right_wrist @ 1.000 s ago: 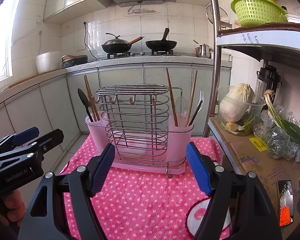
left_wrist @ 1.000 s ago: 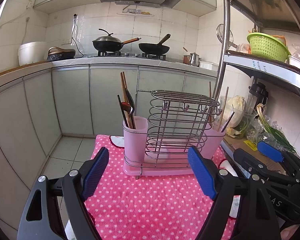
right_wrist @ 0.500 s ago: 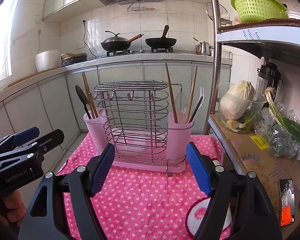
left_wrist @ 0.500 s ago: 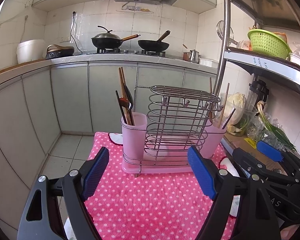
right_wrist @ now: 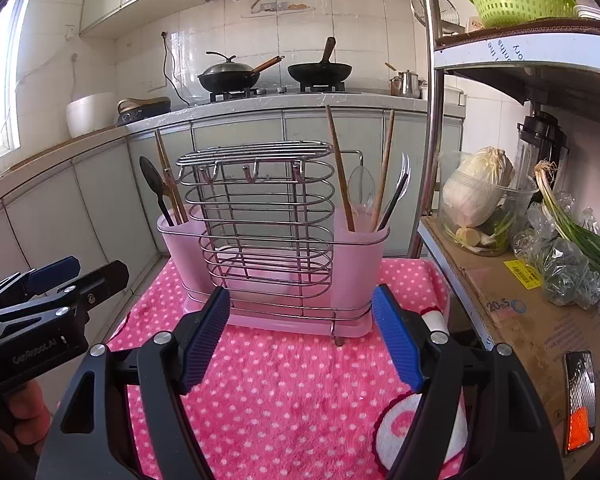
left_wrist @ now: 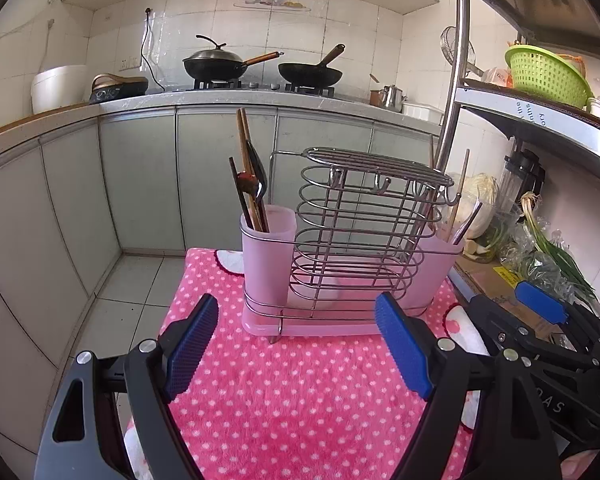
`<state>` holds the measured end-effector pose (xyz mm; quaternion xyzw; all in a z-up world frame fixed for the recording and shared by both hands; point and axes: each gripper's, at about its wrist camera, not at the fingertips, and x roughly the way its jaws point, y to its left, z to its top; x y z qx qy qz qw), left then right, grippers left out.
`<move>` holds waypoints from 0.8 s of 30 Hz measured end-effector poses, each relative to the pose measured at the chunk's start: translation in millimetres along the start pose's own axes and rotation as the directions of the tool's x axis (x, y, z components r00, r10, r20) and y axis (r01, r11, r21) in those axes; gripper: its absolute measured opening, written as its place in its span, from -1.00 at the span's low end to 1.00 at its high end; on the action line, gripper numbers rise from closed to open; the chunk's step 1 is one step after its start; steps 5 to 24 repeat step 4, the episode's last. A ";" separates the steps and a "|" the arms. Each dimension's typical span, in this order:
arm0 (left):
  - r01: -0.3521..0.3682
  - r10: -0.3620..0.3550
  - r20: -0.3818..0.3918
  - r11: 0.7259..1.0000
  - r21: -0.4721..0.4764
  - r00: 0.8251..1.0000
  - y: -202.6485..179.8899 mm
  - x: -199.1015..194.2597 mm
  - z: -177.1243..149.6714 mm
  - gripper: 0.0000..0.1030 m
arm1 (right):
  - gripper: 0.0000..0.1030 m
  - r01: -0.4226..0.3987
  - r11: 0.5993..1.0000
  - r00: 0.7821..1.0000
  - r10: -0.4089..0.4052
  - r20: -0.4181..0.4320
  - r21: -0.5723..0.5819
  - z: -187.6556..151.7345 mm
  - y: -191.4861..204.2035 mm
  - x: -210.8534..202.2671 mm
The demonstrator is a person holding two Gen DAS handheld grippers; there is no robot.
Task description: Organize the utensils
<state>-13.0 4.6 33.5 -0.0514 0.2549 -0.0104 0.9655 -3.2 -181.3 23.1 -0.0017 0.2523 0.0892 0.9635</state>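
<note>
A pink utensil holder with a wire rack [left_wrist: 364,240] [right_wrist: 268,236] stands on a pink polka-dot towel [left_wrist: 300,392] [right_wrist: 284,392]. Its left cup [left_wrist: 266,252] [right_wrist: 180,240] holds chopsticks and a black spoon [right_wrist: 152,178]. Chopsticks, a clear spoon and a fork [right_wrist: 398,190] stand in the right cup [right_wrist: 360,248]. My left gripper [left_wrist: 296,348] hovers open in front of the holder, nothing between its blue pads. My right gripper [right_wrist: 300,340] is likewise open and empty, just short of the holder's base. Each gripper shows at the edge of the other's view.
A metal shelf post [right_wrist: 430,100] rises right of the holder. A cardboard-covered ledge [right_wrist: 516,304] carries cabbage in a clear tub [right_wrist: 480,200], green onions [right_wrist: 572,232] and a phone [right_wrist: 578,400]. Behind are cabinets, a stove with two woks [left_wrist: 228,66] and the tiled floor at left [left_wrist: 120,292].
Both views have tilted down slightly, so the holder sits a little lower and nearer. Both grippers stay open and empty.
</note>
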 end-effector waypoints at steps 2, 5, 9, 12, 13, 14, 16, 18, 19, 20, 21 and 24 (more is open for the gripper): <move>-0.003 0.003 -0.011 1.000 -0.003 1.000 1.5 4.8 -1.0 0.55 | 0.44 0.000 1.000 1.000 0.000 -0.006 0.003 -1.4 -0.9 3.0; -0.002 0.002 -0.020 1.000 -0.004 1.000 2.1 8.7 -1.3 0.55 | 0.44 0.000 1.000 1.000 0.000 -0.016 0.008 -2.3 -2.5 7.4; -0.002 0.002 -0.020 1.000 -0.004 1.000 2.1 8.7 -1.3 0.55 | 0.44 0.000 1.000 1.000 0.000 -0.016 0.008 -2.3 -2.5 7.4; -0.002 0.002 -0.020 1.000 -0.004 1.000 2.1 8.7 -1.3 0.55 | 0.44 0.000 1.000 1.000 0.000 -0.016 0.008 -2.3 -2.5 7.4; -0.002 0.002 -0.020 1.000 -0.004 1.000 2.1 8.7 -1.3 0.55 | 0.44 0.000 1.000 1.000 0.000 -0.016 0.008 -2.3 -2.5 7.4; -0.002 0.002 -0.020 1.000 -0.004 1.000 2.1 8.7 -1.3 0.55 | 0.44 0.000 1.000 1.000 0.000 -0.016 0.008 -2.3 -2.5 7.4; -0.002 0.002 -0.020 1.000 -0.004 1.000 2.1 8.7 -1.3 0.55 | 0.44 0.000 1.000 1.000 0.000 -0.016 0.008 -2.3 -2.5 7.4; -0.002 0.002 -0.020 1.000 -0.004 1.000 2.1 8.7 -1.3 0.55 | 0.44 0.000 1.000 1.000 0.000 -0.016 0.008 -2.3 -2.5 7.4; -0.002 0.002 -0.020 1.000 -0.004 1.000 2.1 8.7 -1.3 0.55 | 0.44 0.000 1.000 1.000 0.000 -0.016 0.008 -2.3 -2.5 7.4; -0.002 0.002 -0.020 1.000 -0.004 1.000 2.1 8.7 -1.3 0.55 | 0.44 0.000 1.000 1.000 0.000 -0.016 0.008 -2.3 -2.5 7.4; -0.002 0.002 -0.020 1.000 -0.004 1.000 2.1 8.7 -1.3 0.55 | 0.44 0.000 1.000 1.000 0.000 -0.016 0.008 -2.3 -2.5 7.4; -0.002 0.002 -0.020 1.000 -0.004 1.000 2.1 8.7 -1.3 0.55 | 0.44 0.000 1.000 1.000 0.000 -0.016 0.008 -2.3 -2.5 7.4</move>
